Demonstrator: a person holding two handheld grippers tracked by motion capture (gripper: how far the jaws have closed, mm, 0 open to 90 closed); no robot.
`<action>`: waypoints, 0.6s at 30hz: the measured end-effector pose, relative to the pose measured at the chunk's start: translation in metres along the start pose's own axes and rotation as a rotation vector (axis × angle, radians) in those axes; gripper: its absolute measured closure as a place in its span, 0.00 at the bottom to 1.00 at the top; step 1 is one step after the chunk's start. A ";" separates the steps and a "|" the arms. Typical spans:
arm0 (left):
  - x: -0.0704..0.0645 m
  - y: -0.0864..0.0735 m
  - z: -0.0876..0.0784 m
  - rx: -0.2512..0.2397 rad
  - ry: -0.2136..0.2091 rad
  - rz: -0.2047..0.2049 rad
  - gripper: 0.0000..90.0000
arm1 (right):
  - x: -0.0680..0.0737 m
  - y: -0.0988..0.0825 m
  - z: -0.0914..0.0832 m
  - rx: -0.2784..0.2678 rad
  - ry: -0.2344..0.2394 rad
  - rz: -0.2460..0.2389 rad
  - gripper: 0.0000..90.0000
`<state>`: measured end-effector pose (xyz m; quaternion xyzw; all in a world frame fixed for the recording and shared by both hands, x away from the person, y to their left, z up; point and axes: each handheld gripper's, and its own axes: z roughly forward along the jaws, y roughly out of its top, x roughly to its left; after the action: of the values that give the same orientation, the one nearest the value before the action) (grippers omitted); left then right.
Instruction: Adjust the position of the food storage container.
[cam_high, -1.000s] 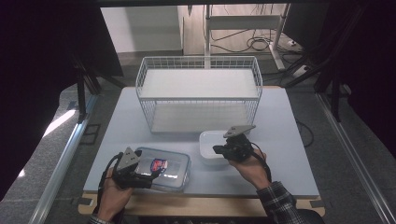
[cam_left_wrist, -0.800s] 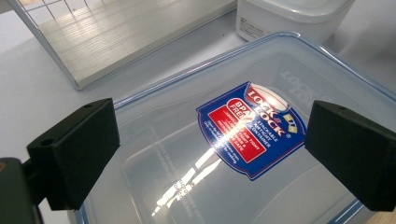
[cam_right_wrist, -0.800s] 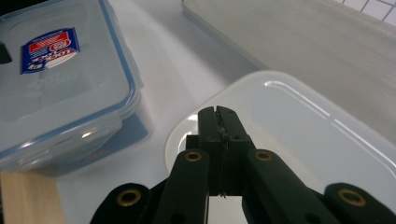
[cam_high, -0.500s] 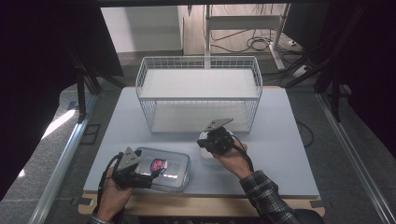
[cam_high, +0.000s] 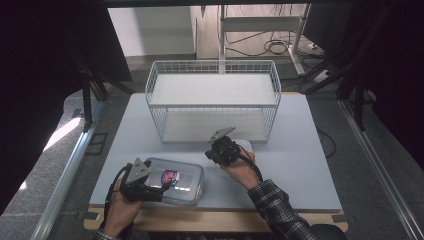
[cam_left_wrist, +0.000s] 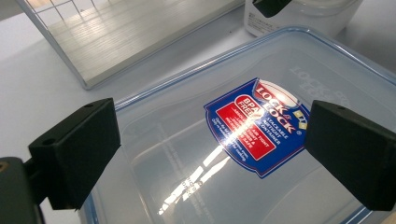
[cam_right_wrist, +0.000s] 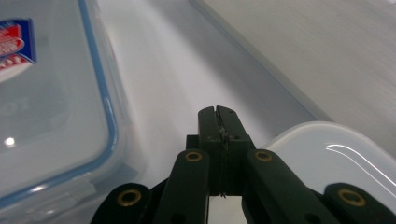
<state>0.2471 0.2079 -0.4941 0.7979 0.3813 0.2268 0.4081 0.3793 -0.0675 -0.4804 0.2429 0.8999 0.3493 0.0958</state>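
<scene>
Two sets of tongs at two plastic boxes, near edge of worktop.

Left tongs (cam_left_wrist: 205, 154): I hold them spread wide over the labelled clear box (cam_left_wrist: 243, 154), pads clear of it, nothing gripped. Right tongs (cam_right_wrist: 218, 122): pressed together, nothing between them, poised between that box and the white lidded box (cam_right_wrist: 336, 158). Clear box: near left of the worktop (cam_high: 300, 125), lid on, blue seal, sticker up. White box: just to its right, partly under my right hand. Wire basket (cam_high: 212, 100): far centre, two shelves, both bare. Progress, as I judge it: neither box lifted or shelved; both grasps and placements remain.
</scene>
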 end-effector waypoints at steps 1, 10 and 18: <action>0.000 0.000 0.000 0.000 0.000 -0.001 0.04 | -0.001 0.000 -0.001 0.004 -0.013 -0.015 0.99; -0.001 0.000 0.000 -0.002 0.002 0.005 0.04 | -0.013 -0.011 -0.013 0.007 -0.044 0.025 0.99; -0.001 0.001 -0.001 -0.017 -0.003 -0.014 0.05 | -0.028 -0.027 -0.029 0.002 -0.073 0.063 0.99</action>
<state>0.2462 0.2076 -0.4930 0.7922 0.3842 0.2257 0.4169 0.3839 -0.1159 -0.4770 0.2839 0.8880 0.3421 0.1170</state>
